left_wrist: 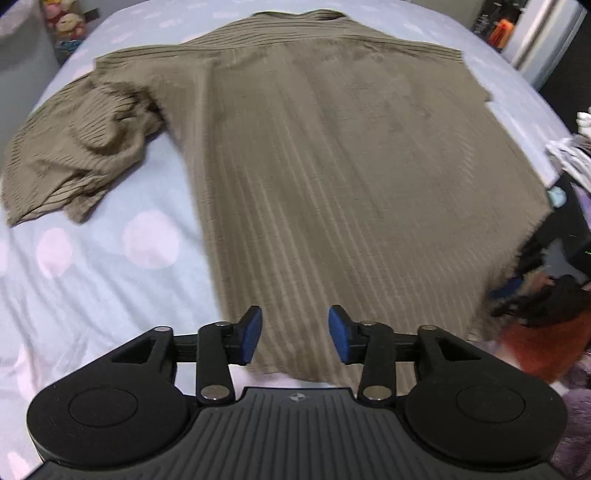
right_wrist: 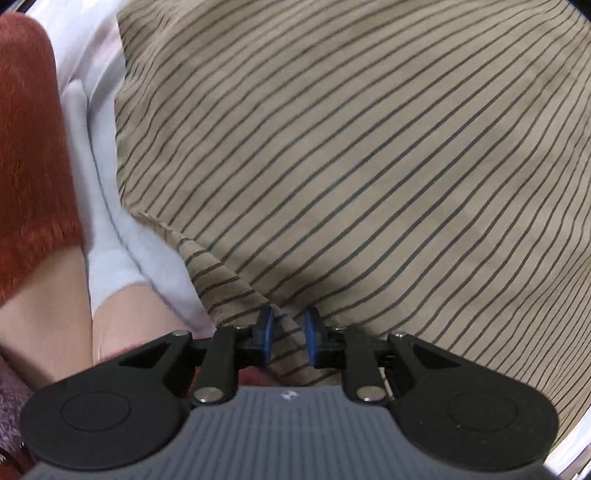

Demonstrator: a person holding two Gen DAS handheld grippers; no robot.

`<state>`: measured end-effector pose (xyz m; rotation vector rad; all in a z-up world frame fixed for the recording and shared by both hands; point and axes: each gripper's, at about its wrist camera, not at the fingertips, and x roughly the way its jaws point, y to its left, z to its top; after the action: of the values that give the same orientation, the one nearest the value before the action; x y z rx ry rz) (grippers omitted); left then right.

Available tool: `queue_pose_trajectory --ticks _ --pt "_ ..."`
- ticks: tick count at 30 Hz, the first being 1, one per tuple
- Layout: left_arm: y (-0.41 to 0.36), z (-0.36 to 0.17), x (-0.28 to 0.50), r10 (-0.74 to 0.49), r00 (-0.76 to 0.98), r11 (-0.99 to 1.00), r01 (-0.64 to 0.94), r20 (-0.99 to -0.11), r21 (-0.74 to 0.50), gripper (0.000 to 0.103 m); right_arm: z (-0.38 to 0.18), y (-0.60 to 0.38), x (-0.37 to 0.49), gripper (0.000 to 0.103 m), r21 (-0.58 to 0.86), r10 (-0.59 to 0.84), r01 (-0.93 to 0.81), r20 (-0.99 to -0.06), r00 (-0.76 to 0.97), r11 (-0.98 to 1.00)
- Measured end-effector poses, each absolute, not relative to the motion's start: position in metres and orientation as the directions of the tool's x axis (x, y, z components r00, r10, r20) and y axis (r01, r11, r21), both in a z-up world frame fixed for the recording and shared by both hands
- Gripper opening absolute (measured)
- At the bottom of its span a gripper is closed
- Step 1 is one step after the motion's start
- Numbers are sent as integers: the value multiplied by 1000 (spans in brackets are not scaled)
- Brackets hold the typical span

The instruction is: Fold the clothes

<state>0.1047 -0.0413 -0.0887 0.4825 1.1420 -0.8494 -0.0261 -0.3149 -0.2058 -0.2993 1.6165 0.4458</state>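
A tan shirt with thin dark stripes [left_wrist: 332,158] lies spread flat on the bed, collar at the far end. Its left sleeve [left_wrist: 74,147] is bunched up at the left. My left gripper [left_wrist: 294,334] is open and empty, hovering over the shirt's near hem. In the right wrist view the same shirt [right_wrist: 351,147] fills the frame. My right gripper [right_wrist: 289,338] is nearly closed on a fold of the shirt's edge, with the cloth pinched between the blue pads [right_wrist: 266,332].
The bed has a pale blue sheet with pink dots [left_wrist: 110,258]. Stuffed toys [left_wrist: 66,22] sit at the far left corner. White clothes [left_wrist: 572,155] and dark clutter lie off the bed's right side. An orange-red fuzzy cloth [right_wrist: 26,147] and bare skin [right_wrist: 55,314] are at my right gripper's left.
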Motion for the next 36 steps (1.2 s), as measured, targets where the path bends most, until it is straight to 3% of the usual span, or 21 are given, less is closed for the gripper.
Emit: queue_pose_trajectory --ticks 4,6,10,17,21,27,29,36 --pt "-28 -84 117 -343 181 664 741 -922 -101 42 -197 -322 -34 25 129 92 -442 -990 -105 888" --pt "-22 -80 122 -341 198 685 722 -919 -99 43 -182 -330 -36 26 111 112 -422 -993 -23 900" --pt "-20 -74 137 -342 224 713 694 -913 -97 43 -145 -350 -43 40 53 131 -353 -971 199 934" --pt "-25 -61 171 -371 283 750 653 -885 -106 43 -113 -403 -62 45 -219 -113 -146 -847 519 965" --pt "-31 -53 196 -402 319 770 625 -858 -128 43 -108 -431 -80 59 -314 -246 -7 -757 605 949" --pt "-47 -53 244 -419 370 807 570 -829 -154 43 -110 -471 -100 59 -201 -285 202 -681 675 959" --pt "-52 -53 261 -433 390 818 549 -813 -173 43 -110 -479 -102 67 -172 -300 250 -656 692 953" --pt "-74 -67 333 -451 452 858 458 -770 -234 43 -123 -481 -95 71 -131 -296 279 -638 711 951"
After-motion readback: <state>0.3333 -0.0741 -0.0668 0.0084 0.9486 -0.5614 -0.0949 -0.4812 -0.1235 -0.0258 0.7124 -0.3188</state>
